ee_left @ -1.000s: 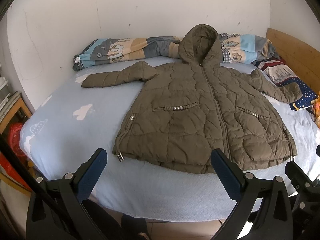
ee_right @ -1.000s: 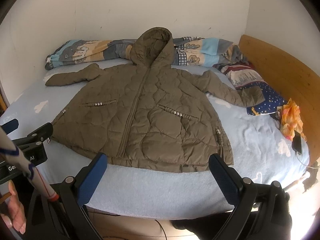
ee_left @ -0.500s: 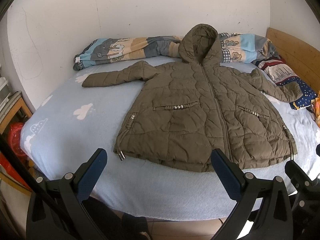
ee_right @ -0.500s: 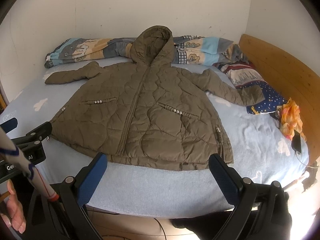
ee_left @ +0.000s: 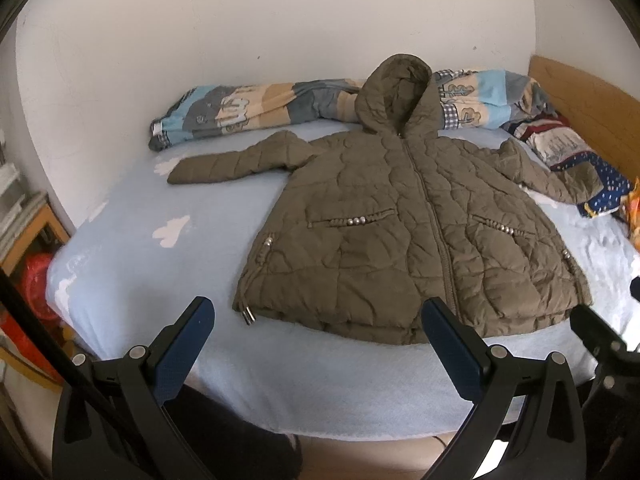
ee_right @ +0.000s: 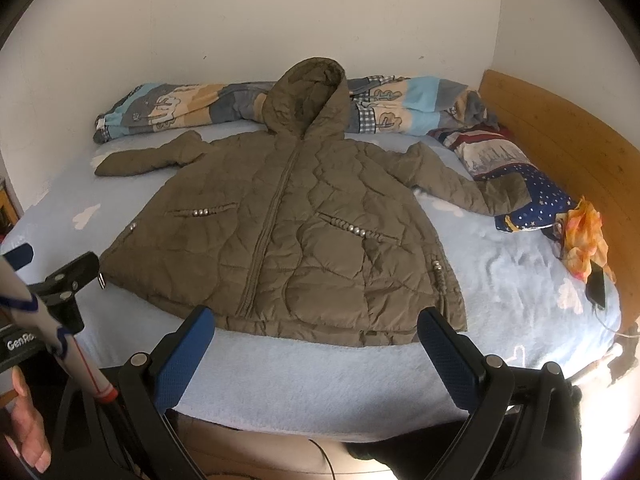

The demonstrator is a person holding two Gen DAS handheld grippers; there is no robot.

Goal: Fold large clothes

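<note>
An olive quilted hooded jacket (ee_left: 404,224) (ee_right: 288,220) lies flat, front up and zipped, on a pale blue bed (ee_left: 132,256) (ee_right: 312,376). Both sleeves are spread out to the sides and the hood points at the wall. My left gripper (ee_left: 318,328) hangs open just short of the bed's near edge, in front of the jacket's hem, holding nothing. In the right wrist view my right gripper (ee_right: 316,338) is also open and empty, its fingertips level with the hem. The left gripper's body shows at the left edge of that view, with a hand below it.
A rolled patterned quilt (ee_left: 256,108) (ee_right: 400,104) lies along the wall behind the hood. A navy starred pillow (ee_right: 528,196) and orange cloth (ee_right: 584,236) with a phone (ee_right: 596,286) sit at the right by the wooden headboard (ee_right: 560,140). A wooden shelf and red bag (ee_left: 34,280) stand left of the bed.
Both views have drifted slightly closer to the bed. The jacket lies as before and both grippers stay open.
</note>
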